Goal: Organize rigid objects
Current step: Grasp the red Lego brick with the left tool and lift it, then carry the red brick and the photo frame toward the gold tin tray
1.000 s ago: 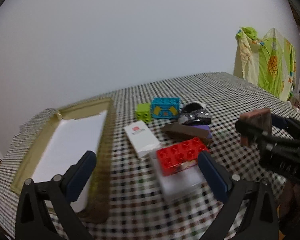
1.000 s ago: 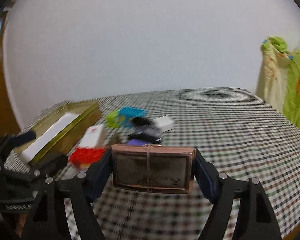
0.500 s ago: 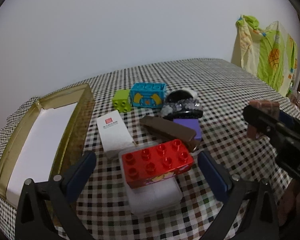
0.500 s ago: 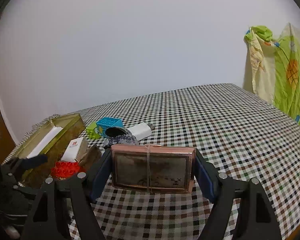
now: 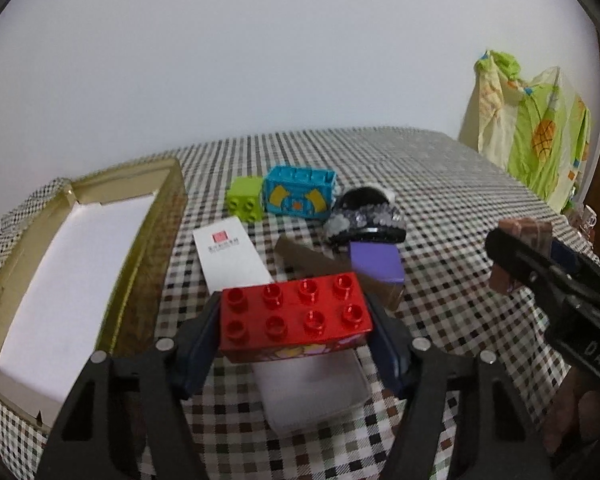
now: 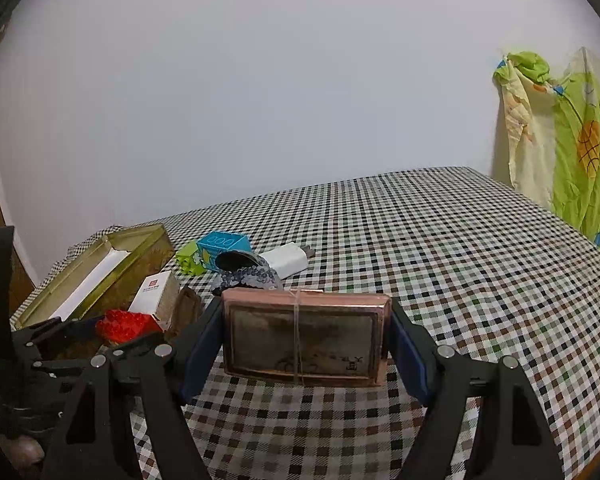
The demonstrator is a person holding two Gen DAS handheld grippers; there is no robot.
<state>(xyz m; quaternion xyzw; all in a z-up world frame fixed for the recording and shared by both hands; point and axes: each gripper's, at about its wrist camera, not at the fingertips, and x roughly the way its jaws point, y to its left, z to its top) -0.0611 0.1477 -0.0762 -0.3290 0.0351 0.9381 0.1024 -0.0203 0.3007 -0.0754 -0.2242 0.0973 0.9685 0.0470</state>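
Observation:
A red studded brick (image 5: 292,308) rests on a clear white case (image 5: 312,388) on the checked tablecloth. My left gripper (image 5: 296,322) has the brick between its pads; the jaws are closing and both pads touch the brick's ends. From the right wrist view the same brick (image 6: 124,324) shows at the left. My right gripper (image 6: 306,328) is shut on a copper-rimmed flat box (image 6: 300,336) bound with a band, held above the cloth. That box (image 5: 528,228) also appears at the right of the left wrist view.
An open gold tin (image 5: 168,216) with a white lining lies at the left. Behind the brick lie a white card box (image 5: 230,256), a brown bar (image 5: 316,260), a purple block (image 5: 376,260), a black glittery piece (image 5: 364,216), blue (image 5: 300,196) and green (image 5: 244,198) bricks. A white charger (image 6: 284,258) lies beyond.
The left jaws have come in from wide apart onto the ends of the red brick. The right gripper still holds the copper box in the same place.

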